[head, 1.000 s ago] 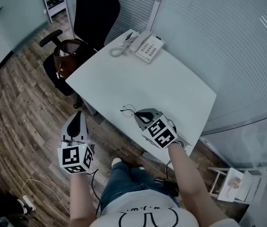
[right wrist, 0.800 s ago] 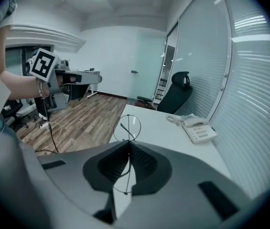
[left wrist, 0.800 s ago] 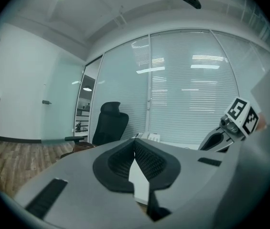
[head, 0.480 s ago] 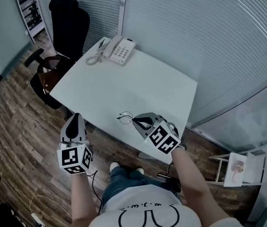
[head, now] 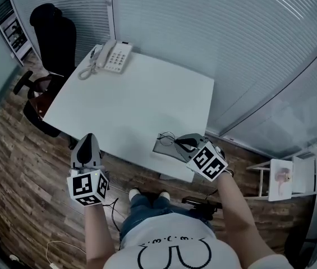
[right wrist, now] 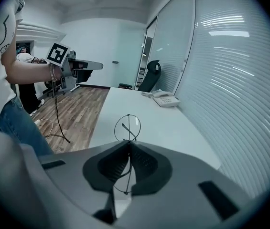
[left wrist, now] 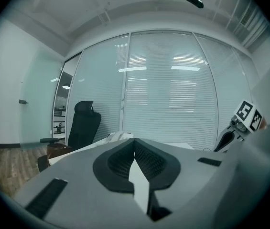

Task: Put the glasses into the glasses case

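The thin wire-framed glasses (head: 168, 137) hang just above the white table (head: 147, 94) near its front right corner. My right gripper (head: 182, 143) is shut on them; in the right gripper view one round lens (right wrist: 127, 126) sticks out past the closed right gripper (right wrist: 128, 141). A flat grey shape (head: 159, 147) lies on the table under the glasses; I cannot tell whether it is the case. My left gripper (head: 88, 140) is held off the table's front edge, over the floor. Seen from its own camera, the left gripper (left wrist: 135, 140) is shut with nothing in it.
A white desk phone (head: 113, 56) stands at the table's far left corner. A black office chair (head: 54, 35) stands beyond the table's left side. Window blinds (head: 214, 32) close off the far side. A small white rack (head: 287, 178) stands on the wooden floor at the right.
My right gripper has carried the glasses to the right along the table's front edge, close to its near right corner. The left gripper has followed to the right, off the table.
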`<state>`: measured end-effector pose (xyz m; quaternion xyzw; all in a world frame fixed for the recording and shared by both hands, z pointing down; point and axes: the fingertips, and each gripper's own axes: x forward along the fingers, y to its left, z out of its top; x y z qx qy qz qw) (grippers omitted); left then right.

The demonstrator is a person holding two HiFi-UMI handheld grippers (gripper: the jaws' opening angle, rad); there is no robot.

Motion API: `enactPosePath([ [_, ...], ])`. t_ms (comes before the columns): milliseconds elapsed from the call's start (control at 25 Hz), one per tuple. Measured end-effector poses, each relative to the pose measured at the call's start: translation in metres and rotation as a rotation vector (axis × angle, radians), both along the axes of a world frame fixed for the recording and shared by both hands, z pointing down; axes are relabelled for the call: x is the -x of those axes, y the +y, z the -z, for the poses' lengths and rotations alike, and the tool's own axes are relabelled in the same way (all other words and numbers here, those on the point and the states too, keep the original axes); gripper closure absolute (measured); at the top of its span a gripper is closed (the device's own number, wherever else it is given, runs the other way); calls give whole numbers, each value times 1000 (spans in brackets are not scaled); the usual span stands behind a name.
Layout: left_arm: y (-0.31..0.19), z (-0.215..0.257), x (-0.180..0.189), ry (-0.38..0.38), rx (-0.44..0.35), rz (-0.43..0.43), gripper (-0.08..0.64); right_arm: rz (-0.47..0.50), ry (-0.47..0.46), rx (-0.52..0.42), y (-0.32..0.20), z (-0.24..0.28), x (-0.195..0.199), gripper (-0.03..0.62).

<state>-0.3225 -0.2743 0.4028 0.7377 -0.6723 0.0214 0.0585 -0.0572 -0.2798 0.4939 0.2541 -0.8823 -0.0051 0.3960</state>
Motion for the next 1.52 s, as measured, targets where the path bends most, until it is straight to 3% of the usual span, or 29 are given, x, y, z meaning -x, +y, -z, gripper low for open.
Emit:
enactPosePath([
  [400,16,-17,4,-19,58,33,543,37,120,49,6,-61,-1,571],
  [640,24,-27,14,-23,82,52,543,49,253,52,4,-96,3,571],
  [800,26,-27,17,-24,86,59,542,58,278,94,11,-107,3,571],
  [1000,27,-30,22,-21,91,66,543,51,237,114,15,-108,10,561],
  [1160,25,-31,19,-25,90,56,543,40,226,85,11,-97,8,479],
  [1400,16,-13,-7,-46,58,8,542,-44,90,-72,-3,-18,-8,479],
  [1520,9,0,-27,-60,30,-20,542,-114,-24,-180,-9,35,-23,525],
])
